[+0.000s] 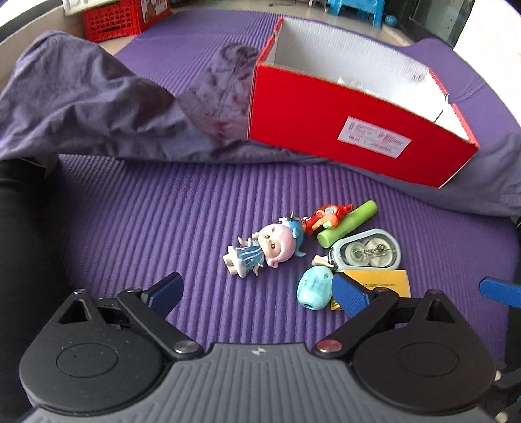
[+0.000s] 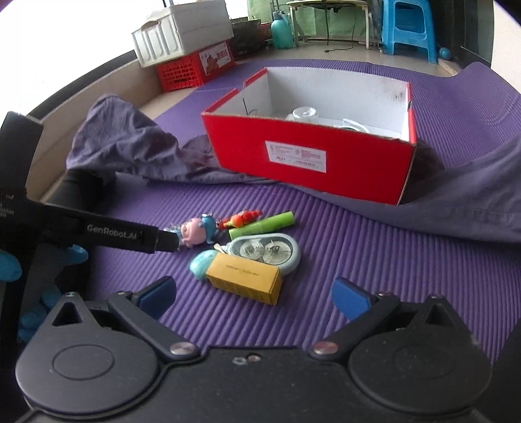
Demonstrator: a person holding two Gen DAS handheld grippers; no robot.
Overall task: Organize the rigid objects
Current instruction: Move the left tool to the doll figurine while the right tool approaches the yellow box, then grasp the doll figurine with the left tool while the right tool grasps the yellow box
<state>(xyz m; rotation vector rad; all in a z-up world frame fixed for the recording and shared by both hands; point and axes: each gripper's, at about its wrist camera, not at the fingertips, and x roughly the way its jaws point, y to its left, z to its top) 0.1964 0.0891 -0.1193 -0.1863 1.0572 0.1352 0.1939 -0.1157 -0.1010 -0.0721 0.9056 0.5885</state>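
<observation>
A cluster of small items lies on the purple ribbed mat [image 1: 136, 227]: a pink-headed doll [image 1: 260, 250], a red toy figure [image 1: 329, 218], a green tube [image 1: 348, 224], a correction tape dispenser [image 1: 368, 250], a pale blue sharpener [image 1: 314, 286] and a yellow carton [image 2: 246, 277]. Behind them stands an open red box [image 1: 355, 136] with clear items inside [image 2: 304, 115]. My left gripper [image 1: 257, 291] hovers open just short of the doll, nothing between its blue pads. My right gripper [image 2: 257, 297] is open too, with the yellow carton just ahead of its fingers. The left gripper's body [image 2: 114, 236] shows in the right wrist view.
A crumpled purple cloth [image 1: 81, 97] lies left of and under the red box, and more of it spreads right [image 2: 472, 201]. A red crate [image 2: 182, 73] with a white bin [image 2: 182, 31] on it stands far left. A blue stool [image 2: 408, 27] stands far back.
</observation>
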